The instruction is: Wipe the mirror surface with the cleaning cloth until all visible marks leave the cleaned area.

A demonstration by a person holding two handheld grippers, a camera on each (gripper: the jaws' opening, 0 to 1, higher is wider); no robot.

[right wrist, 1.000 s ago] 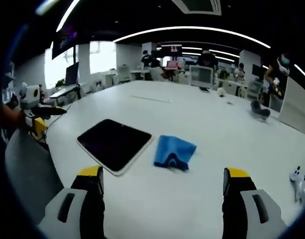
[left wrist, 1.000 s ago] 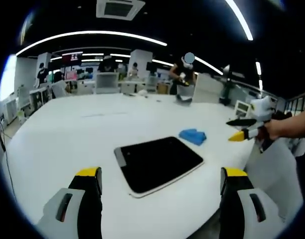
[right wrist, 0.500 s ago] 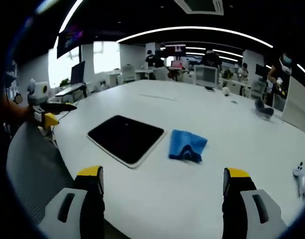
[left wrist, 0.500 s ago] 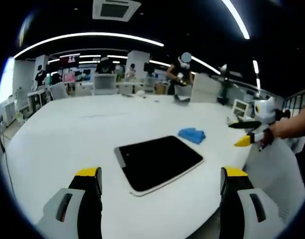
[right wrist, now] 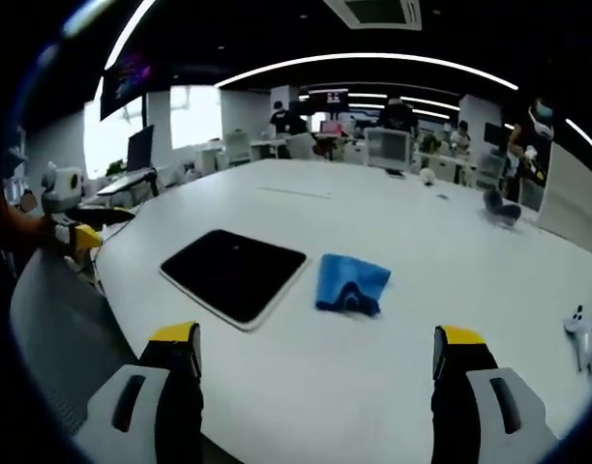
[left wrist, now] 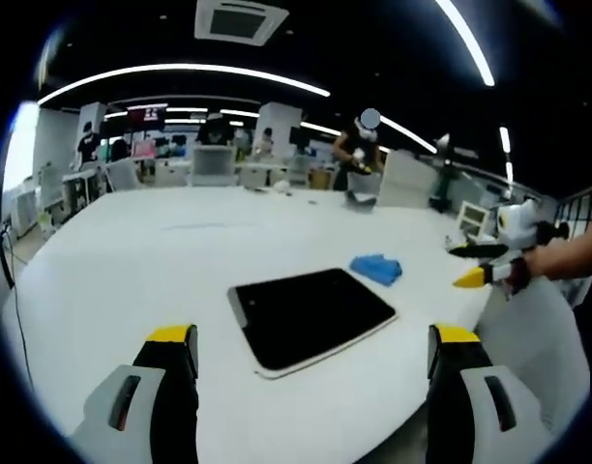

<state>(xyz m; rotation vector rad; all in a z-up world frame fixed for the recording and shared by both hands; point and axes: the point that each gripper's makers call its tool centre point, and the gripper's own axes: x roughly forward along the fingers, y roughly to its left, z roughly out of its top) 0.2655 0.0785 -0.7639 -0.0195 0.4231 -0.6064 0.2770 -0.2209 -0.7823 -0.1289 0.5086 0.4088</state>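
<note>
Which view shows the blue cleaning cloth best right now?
The right gripper view: the cleaning cloth lies near the middle of the white table, large enough to show its folds, just right of the dark mirror. In the left gripper view it is a small blue patch beyond the mirror.

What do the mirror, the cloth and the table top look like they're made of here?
Mirror: looks like glossy dark glass, flat, with a thin pale edge. Cloth: soft blue fabric, probably microfibre, lying crumpled in folds. Table: smooth white surface, likely laminate; its faint sheen leaves that open.
</note>
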